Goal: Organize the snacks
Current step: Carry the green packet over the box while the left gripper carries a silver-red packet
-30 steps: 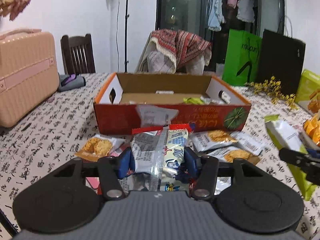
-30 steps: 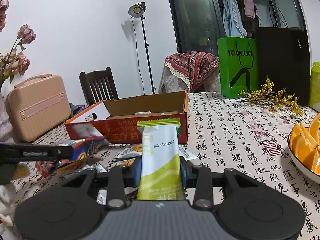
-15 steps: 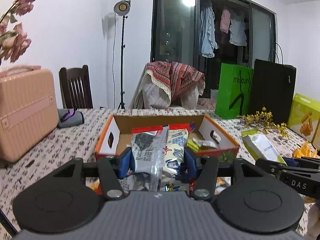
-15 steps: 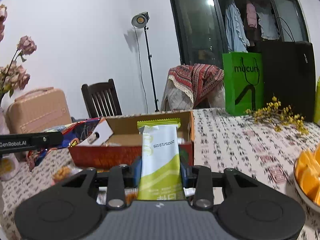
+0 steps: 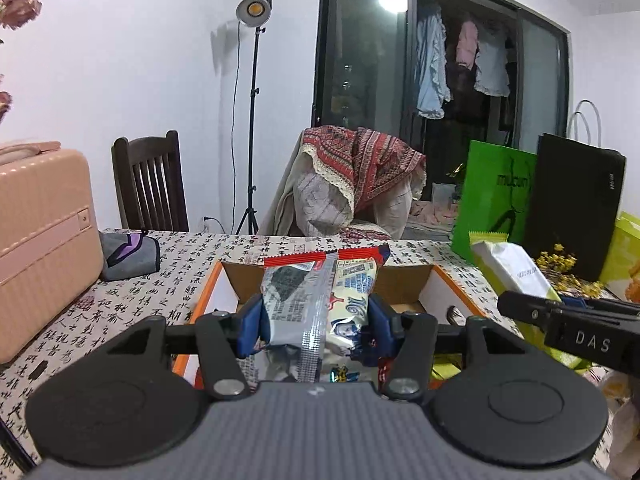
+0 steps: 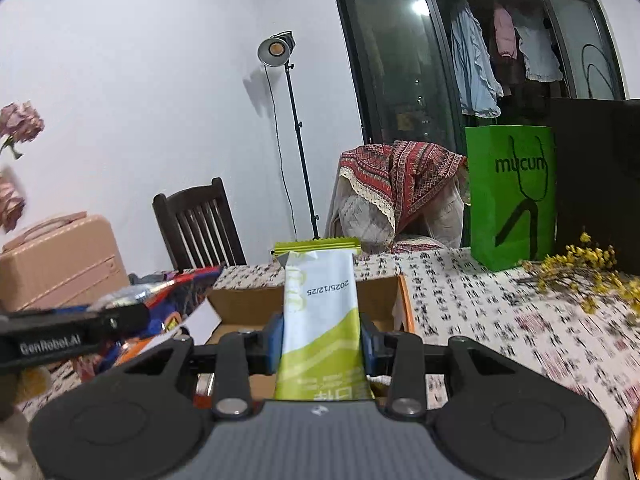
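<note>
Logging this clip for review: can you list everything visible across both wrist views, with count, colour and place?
cardboard box: 1, orange-edged, open, on table ahead of both grippers
silver-red snack packet: 1, in left gripper
green-white snack packet: 1, in right gripper
tablecloth: 1, white with black calligraphy
suitcase: 1, pink, table's left
chair: 1, dark wood, behind table
lamp stand: 1, black, by wall
shopping bag: 1, green, far right
yellow flowers: 1 sprig, right
left gripper: black, blue pads, shut
right gripper: black, shut

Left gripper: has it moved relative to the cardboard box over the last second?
Yes. The left gripper, shut on its red-edged snack packet, rose and advanced: the cardboard box, formerly ahead, now lies beneath it.
</note>
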A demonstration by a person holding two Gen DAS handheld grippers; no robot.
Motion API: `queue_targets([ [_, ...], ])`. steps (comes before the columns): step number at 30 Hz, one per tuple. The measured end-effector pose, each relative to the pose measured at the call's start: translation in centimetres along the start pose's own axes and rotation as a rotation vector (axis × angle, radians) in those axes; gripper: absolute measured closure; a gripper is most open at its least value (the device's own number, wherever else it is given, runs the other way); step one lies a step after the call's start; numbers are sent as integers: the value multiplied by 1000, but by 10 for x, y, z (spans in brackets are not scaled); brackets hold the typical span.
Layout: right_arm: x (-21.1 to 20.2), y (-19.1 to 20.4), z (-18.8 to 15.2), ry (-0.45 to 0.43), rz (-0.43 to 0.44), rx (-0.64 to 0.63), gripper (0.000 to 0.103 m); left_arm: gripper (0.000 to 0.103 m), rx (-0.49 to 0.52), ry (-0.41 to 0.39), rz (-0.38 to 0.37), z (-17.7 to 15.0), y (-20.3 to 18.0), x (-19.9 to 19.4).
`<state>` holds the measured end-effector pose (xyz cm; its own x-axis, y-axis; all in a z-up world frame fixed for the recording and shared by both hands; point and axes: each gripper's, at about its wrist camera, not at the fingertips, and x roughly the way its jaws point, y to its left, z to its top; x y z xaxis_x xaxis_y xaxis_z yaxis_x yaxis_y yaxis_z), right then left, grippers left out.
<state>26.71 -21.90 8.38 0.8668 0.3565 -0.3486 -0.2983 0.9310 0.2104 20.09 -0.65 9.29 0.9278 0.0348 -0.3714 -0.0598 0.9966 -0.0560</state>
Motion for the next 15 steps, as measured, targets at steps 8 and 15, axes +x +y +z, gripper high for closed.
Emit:
queue_targets([
  [8,63,1,14,37,-13,6,67,47,-25,44,38,9,10,58],
  [15,97,-8,-6,32,-27,-13,67,47,-39,92,99,-8,20,100],
])
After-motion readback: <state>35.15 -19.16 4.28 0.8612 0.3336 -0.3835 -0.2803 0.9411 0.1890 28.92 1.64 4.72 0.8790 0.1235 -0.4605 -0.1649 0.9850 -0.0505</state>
